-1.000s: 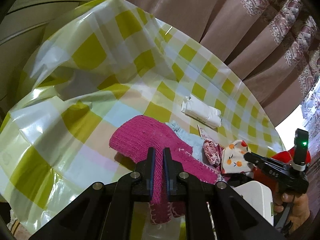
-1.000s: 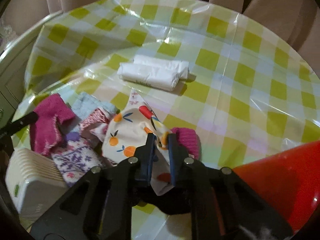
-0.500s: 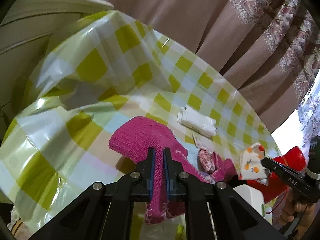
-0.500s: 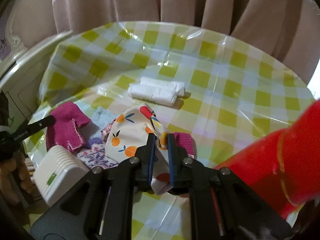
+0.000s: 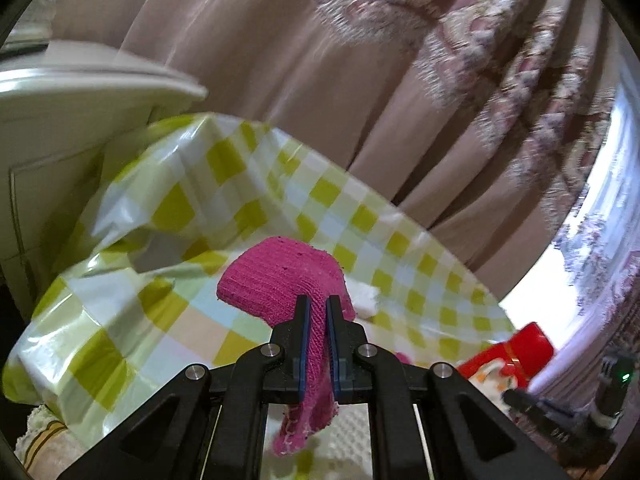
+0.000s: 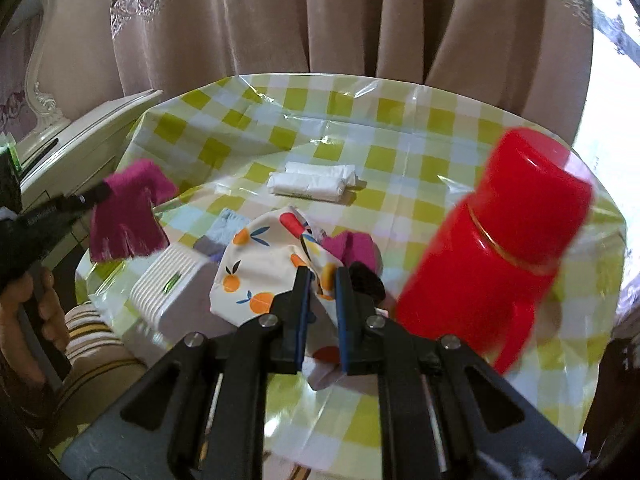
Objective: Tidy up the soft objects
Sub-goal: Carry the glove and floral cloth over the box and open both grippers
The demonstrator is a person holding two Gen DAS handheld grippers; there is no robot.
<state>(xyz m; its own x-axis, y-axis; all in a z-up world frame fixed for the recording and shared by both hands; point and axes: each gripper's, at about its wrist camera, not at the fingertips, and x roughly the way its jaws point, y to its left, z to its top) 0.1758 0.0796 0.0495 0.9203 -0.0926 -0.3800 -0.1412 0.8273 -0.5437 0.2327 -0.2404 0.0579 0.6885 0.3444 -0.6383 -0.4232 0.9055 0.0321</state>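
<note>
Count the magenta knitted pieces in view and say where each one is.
2. One magenta knitted piece hangs clamped in the left gripper; a second magenta piece lies behind the fruit-print cloth. Others may be hidden underneath.

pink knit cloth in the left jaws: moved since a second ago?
Yes. The pink knit cloth is lifted clear of the checkered tablecloth, where it lay a second ago beside the other cloths; it now hangs from the shut left gripper.

Flask [image 6: 496, 248] at right on the table [image 6: 400, 144] — rolled bags [image 6: 312, 182] behind the cloth pile [image 6: 264, 268], box [image 6: 168, 284] left.
</note>
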